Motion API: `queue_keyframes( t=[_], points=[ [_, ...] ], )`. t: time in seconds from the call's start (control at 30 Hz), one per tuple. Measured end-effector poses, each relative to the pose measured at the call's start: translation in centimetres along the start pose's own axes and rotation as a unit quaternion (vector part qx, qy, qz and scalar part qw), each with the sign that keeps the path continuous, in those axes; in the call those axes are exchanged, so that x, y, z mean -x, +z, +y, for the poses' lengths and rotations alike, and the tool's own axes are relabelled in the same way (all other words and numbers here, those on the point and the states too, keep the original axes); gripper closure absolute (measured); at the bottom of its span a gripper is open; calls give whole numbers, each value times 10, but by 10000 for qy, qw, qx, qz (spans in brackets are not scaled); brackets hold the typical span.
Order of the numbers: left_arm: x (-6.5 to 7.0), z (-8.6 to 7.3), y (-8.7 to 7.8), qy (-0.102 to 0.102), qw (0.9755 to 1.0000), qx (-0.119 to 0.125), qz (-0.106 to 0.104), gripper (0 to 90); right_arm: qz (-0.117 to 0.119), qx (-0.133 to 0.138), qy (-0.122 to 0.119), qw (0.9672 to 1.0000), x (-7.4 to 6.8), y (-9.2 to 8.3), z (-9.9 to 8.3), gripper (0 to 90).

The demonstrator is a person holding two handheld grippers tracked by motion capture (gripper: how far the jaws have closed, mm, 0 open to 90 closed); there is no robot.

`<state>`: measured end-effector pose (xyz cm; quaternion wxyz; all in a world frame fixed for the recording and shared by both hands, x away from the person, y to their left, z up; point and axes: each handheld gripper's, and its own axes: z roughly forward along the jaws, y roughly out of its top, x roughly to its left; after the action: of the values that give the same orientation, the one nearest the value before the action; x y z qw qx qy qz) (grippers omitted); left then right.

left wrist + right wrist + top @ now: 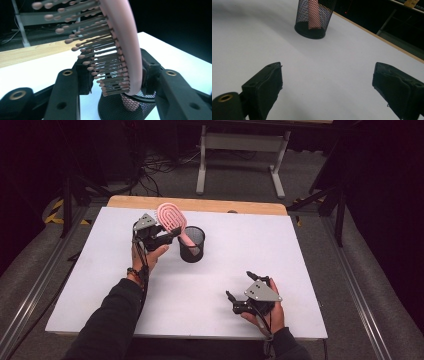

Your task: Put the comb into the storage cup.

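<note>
Left gripper (170,234): you are holding it at the pink hairbrush (172,218), its jaws standing on either side of the brush head; in the left gripper view the bristles (100,62) are facing one jaw and the smooth back is lying against the other pad. The jaws are set only narrowly apart, and whether both pads are pressing on the brush you cannot tell.

Pink hairbrush: it is leaning tilted, its head rising up and away from your left gripper, its handle (130,102) going down into the cup just below and beyond the jaws.

Black mesh cup (192,244): it is standing upright on the white table (300,250), just beside your left gripper and well ahead of your right one.

Right gripper (241,291): you are resting it low over the table, jaws spread wide with nothing between them, pointing toward the cup.
</note>
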<state>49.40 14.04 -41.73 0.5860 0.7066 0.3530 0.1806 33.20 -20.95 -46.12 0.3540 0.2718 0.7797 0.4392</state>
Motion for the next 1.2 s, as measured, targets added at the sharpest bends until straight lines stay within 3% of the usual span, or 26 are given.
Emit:
queue_keyframes(
  t=[0.27, 0.43, 0.67, 1.2],
  points=[
    [0, 2, -3, 36, 10000, 29, 28, 498, -11, 16, -16, 10000, 0, 0, 0, 100],
    [1, 4, -4, 139, 9998, 11, 153, 442, -11, 20, -19, 10000, 0, 0, 0, 99],
    [3, 8, -7, 177, 9994, 113, 268, 297, -14, 12, -25, 10000, 0, 0, 0, 99],
    [-2, 15, -16, 221, 9992, 169, 285, 119, -12, 25, -34, 10000, 0, -1, 1, 99]
  ],
)
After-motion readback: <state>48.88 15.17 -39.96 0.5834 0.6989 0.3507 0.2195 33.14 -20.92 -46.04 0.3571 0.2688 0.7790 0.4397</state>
